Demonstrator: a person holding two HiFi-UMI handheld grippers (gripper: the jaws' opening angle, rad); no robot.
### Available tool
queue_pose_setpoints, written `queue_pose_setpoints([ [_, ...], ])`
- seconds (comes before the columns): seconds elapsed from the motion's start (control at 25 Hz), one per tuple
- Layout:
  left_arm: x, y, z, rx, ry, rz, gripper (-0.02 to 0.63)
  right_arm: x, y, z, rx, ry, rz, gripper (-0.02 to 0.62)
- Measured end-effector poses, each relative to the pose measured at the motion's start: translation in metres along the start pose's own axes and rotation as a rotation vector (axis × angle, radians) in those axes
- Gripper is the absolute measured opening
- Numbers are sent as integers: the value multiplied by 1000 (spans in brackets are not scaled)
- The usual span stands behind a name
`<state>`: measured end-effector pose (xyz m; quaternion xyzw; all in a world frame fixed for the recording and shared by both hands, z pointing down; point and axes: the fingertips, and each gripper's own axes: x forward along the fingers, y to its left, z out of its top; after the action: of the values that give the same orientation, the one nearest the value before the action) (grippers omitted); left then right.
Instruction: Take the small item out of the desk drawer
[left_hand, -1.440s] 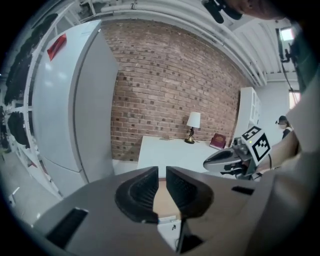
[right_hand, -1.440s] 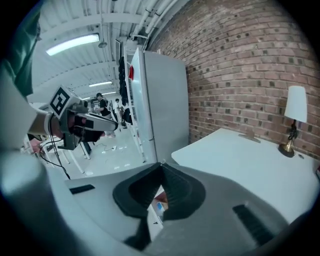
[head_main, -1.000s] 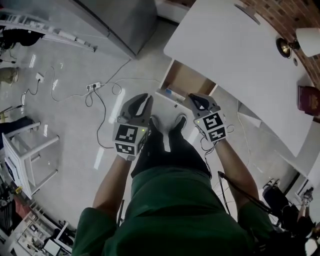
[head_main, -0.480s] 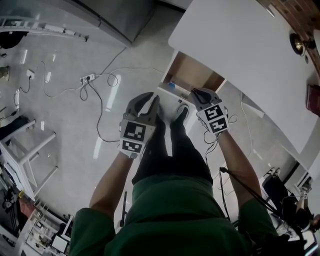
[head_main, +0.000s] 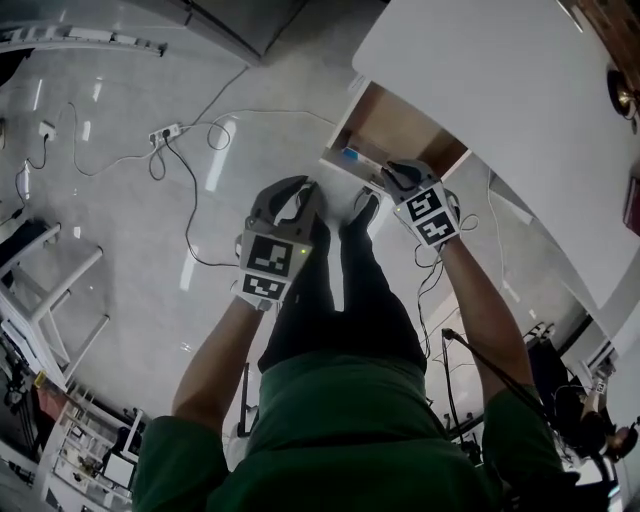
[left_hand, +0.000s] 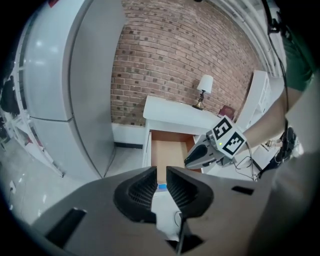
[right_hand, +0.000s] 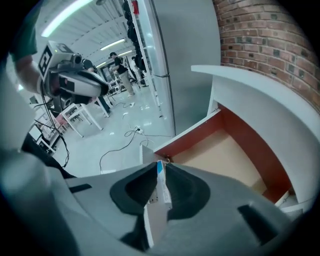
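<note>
The desk drawer stands pulled out under the white desk, and its tan bottom is bare. A small white box with a blue end lies just inside the white drawer front. My right gripper reaches along that front and is shut on the box, with the blue end pointing away from me. I cannot tell whether the box is lifted off the drawer bottom. My left gripper hangs over the floor in front of the drawer. Its jaws are a narrow gap apart and hold nothing.
The person's legs and shoes stand right in front of the drawer, between the grippers. A power strip with cables lies on the floor to the left. A grey fridge stands left of the desk, and a lamp sits on the desk.
The drawer and both grippers now sit higher in the head view, and more of the drawer's inside shows. My right gripper has stayed at the drawer front. The left has kept its place in front of the drawer.
</note>
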<state>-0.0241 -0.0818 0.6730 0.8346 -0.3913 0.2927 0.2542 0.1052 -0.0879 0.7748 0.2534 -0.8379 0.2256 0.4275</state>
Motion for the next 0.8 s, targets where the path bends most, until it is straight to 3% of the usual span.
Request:
queue_pose_setpoints([
  [0.44,14,22,-45,-74,37,23,44,84,-9,-46,-53,157,123,61],
  [0.8,16,37,-69,-137,51,43,44,120,-3,-73,-104,294,196,67],
])
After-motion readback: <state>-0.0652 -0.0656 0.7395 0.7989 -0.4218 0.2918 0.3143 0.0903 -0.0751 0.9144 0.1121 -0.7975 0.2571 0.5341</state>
